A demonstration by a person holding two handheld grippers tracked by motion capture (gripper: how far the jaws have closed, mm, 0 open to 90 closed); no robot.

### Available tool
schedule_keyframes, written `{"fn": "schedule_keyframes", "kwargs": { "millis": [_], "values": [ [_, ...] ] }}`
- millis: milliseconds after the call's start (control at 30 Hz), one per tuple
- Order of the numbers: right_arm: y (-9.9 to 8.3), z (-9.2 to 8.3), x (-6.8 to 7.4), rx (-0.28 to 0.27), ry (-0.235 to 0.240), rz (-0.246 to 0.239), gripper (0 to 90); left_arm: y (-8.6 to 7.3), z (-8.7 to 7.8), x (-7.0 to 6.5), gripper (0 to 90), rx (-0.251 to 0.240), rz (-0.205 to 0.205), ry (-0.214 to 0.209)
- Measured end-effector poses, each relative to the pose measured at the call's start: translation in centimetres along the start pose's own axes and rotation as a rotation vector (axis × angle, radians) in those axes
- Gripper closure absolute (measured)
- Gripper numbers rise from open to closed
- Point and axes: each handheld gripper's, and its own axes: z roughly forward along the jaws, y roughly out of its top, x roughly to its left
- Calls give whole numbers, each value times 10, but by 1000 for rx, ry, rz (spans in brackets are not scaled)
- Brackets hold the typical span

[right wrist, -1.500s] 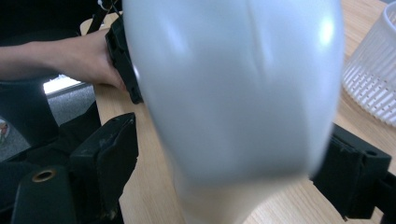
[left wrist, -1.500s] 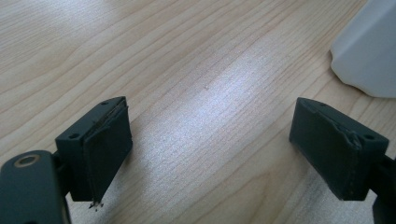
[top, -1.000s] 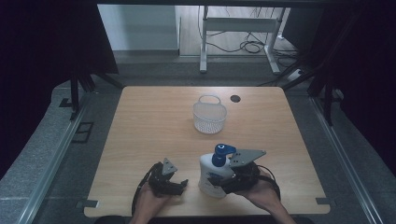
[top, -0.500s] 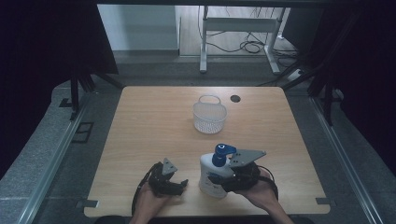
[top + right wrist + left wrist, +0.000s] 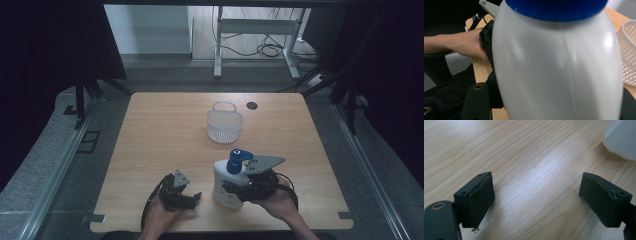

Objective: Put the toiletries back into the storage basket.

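Observation:
A white bottle [image 5: 221, 176] with a blue pump cap [image 5: 238, 158] stands upright near the table's front edge. My right gripper [image 5: 233, 190] is shut on its lower body from the right side. In the right gripper view the bottle [image 5: 556, 67] sits close up between the jaws. My left gripper [image 5: 193, 198] rests low on the wood just left of the bottle, open. The left gripper view has its jaws [image 5: 536, 202] wide apart over bare wood, with the bottle's base [image 5: 621, 137] at the upper right.
A white mesh basket [image 5: 224, 125] with a handle stands at the table's middle, beyond the bottle; its rim [image 5: 627, 60] appears in the right gripper view. A dark round hole [image 5: 251, 105] lies near the far edge. The person's left hand [image 5: 464, 45] is behind the bottle.

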Motion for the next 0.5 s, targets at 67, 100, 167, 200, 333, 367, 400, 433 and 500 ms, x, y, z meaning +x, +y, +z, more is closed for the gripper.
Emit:
{"fn": "schedule_keyframes", "kwargs": {
  "millis": [67, 100, 167, 200, 333, 367, 400, 433, 500],
  "values": [
    [2, -1, -2, -2, -7, -1, 373, 0, 0, 0, 124, -2, -1, 0],
    [3, -2, -3, -5, -9, -1, 373, 0, 0, 0, 124, -2, -1, 0],
    [6, -4, -6, -9, -14, 1, 373, 0, 0, 0, 124, -3, -4, 1],
    [7, -5, -8, -11, -16, 2, 374, 0, 0, 0, 124, -3, -4, 1],
    [13, -9, -14, -19, -21, 5, 373, 0, 0, 0, 124, -1, -1, 1],
    [15, -9, -16, -21, -25, 5, 374, 0, 0, 0, 124, -1, -1, 1],
    [17, -10, -18, -23, -29, 4, 374, 0, 0, 0, 124, -1, -1, 1],
    [18, -11, -20, -22, -33, 5, 374, 0, 0, 0, 124, -1, -1, 1],
    [21, -12, -23, -21, -39, 4, 374, 0, 0, 0, 124, -1, -2, 1]
  ]
}}
